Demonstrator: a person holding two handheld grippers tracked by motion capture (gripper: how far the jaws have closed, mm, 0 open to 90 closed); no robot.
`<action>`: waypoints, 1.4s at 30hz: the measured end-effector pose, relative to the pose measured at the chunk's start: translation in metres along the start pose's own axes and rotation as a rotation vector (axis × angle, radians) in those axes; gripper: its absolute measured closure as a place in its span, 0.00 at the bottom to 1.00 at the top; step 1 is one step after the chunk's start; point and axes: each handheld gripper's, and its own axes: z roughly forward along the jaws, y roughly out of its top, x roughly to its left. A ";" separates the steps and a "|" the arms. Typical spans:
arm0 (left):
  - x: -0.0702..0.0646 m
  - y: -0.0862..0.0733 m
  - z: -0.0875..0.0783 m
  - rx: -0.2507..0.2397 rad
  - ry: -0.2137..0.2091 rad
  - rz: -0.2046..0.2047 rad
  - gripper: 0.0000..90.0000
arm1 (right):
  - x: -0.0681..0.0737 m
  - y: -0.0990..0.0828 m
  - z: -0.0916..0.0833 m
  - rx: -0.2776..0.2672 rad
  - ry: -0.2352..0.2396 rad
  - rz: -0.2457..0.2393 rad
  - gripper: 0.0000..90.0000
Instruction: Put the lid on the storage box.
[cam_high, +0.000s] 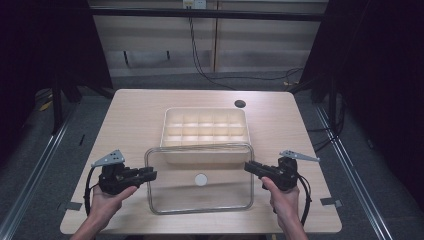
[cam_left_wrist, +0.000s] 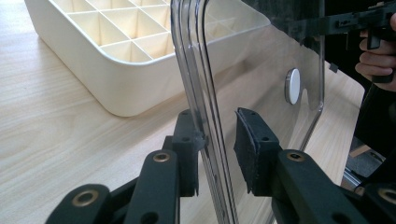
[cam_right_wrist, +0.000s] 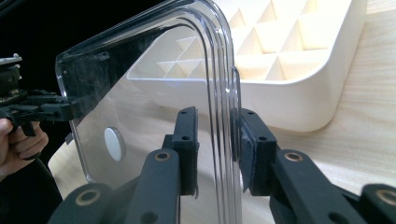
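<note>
A clear plastic lid with a white round knob hangs level in front of a cream compartment tray. My left gripper is shut on the lid's left rim, which runs between its pads. At the opposite side my right gripper is shut on the lid's right rim. In the left gripper view, the right gripper shows through the lid at the far edge. The left gripper shows the same way in the right gripper view. The lid's far edge overlaps the tray's front wall in the high view.
The wooden table has a round cable hole behind the tray. The tray's several compartments look empty. Strips of tape mark the table's front corners. Dark floor and cables lie beyond the far edge.
</note>
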 end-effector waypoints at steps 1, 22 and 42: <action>0.000 0.001 0.000 -0.001 -0.001 0.004 0.78 | 0.001 0.000 -0.001 -0.001 -0.001 -0.004 0.79; 0.001 0.036 -0.004 -0.062 0.003 0.031 0.79 | 0.008 0.030 -0.008 -0.063 -0.009 -0.031 0.79; 0.007 0.072 -0.007 -0.083 0.048 0.076 0.79 | 0.003 0.059 0.004 -0.087 0.005 -0.026 0.78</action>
